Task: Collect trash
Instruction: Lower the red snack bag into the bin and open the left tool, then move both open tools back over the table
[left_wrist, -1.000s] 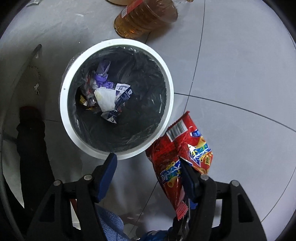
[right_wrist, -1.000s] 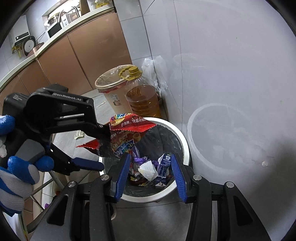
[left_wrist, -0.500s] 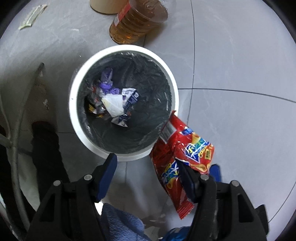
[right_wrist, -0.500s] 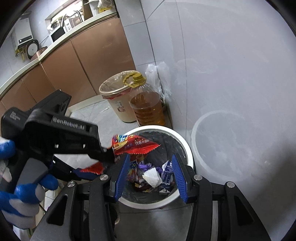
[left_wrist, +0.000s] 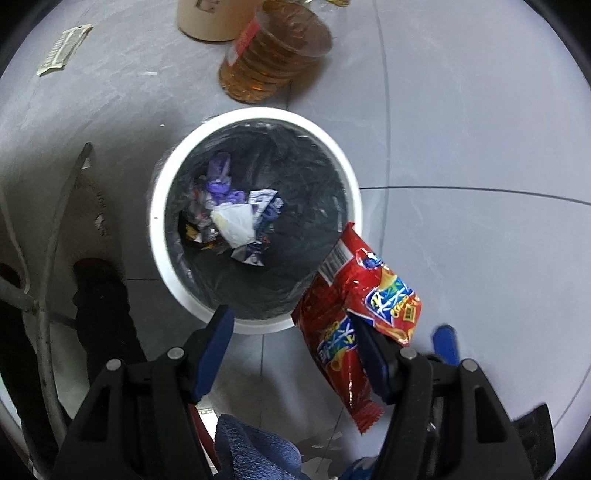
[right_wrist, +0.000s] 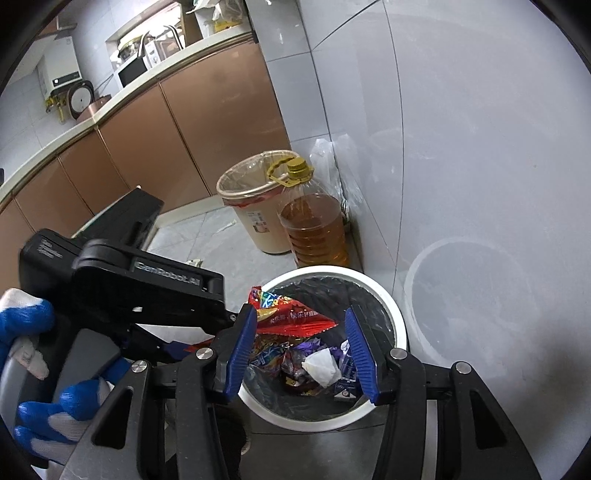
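A white round trash bin (left_wrist: 162, 206) with a black liner stands on the floor, with crumpled paper and wrappers (left_wrist: 236, 221) at its bottom. My left gripper (left_wrist: 291, 328) is open above the bin's near rim. A red snack wrapper (left_wrist: 354, 295) clings to its right finger and hangs beside the bin's right edge. In the right wrist view the left gripper (right_wrist: 147, 288) shows from the side with the red wrapper (right_wrist: 291, 317) over the bin (right_wrist: 399, 325). My right gripper (right_wrist: 301, 339) is open and empty above the bin.
A large bottle of amber oil (right_wrist: 314, 229) and a beige lined bin (right_wrist: 255, 218) stand behind the white bin against the tiled wall (right_wrist: 480, 147). Brown kitchen cabinets (right_wrist: 207, 110) run along the left. A paper scrap (left_wrist: 62, 51) lies on the floor.
Both grippers have risen and pulled back, so the bin looks smaller. The red wrapper still hangs from the left gripper's right finger.
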